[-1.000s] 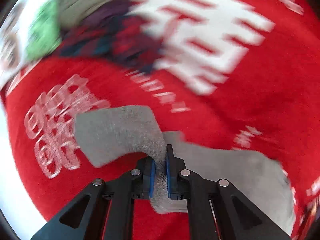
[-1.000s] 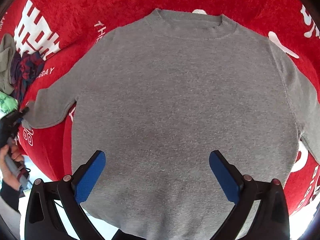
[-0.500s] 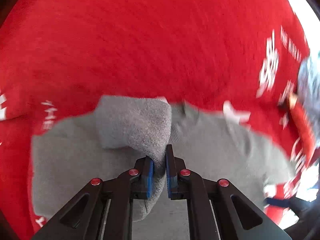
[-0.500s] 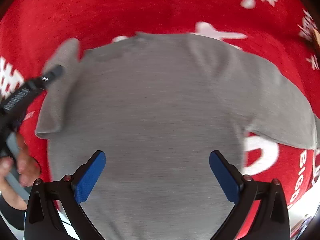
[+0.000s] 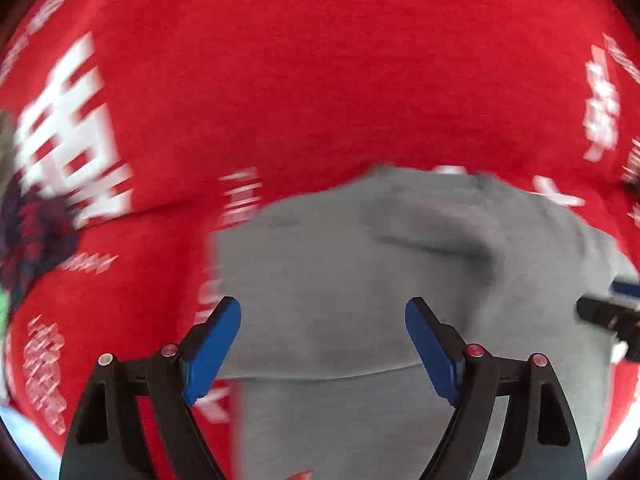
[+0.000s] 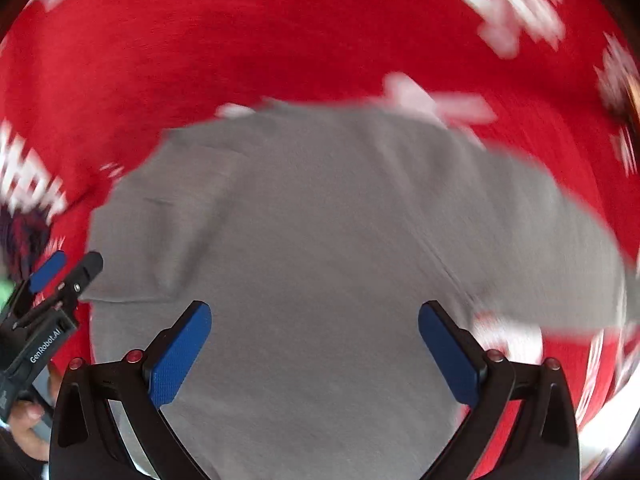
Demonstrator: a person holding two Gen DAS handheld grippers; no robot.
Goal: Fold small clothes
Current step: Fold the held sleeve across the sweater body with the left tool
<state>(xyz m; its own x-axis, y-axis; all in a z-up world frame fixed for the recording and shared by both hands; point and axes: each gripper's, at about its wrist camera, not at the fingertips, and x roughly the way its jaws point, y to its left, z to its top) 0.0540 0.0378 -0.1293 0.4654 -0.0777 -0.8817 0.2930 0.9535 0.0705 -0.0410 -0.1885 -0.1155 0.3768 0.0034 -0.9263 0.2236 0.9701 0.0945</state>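
Observation:
A grey sweater (image 6: 320,240) lies flat on a red blanket (image 6: 240,40) with white lettering. Its left sleeve (image 6: 160,248) is folded inward over the body, while the other sleeve (image 6: 560,248) stretches out to the right. My left gripper (image 5: 323,308) hovers over the folded sleeve (image 5: 320,320); its jaws are opening and the pads touch no cloth. The right wrist view shows this gripper (image 6: 72,262) at the sweater's left edge. My right gripper (image 6: 315,310) hangs open above the sweater's lower body, with nothing held. It shows at the right edge as the right gripper (image 5: 608,300).
A heap of dark plaid clothes (image 5: 32,240) lies on the blanket (image 5: 320,80) to the left of the sweater. A person's hand (image 6: 28,432) holds the left gripper's handle. Both views are motion-blurred.
The left gripper carried the sleeve cuff across onto the sweater's body, then let it go and its jaws spread wide. The right gripper drifted over the sweater, staying open.

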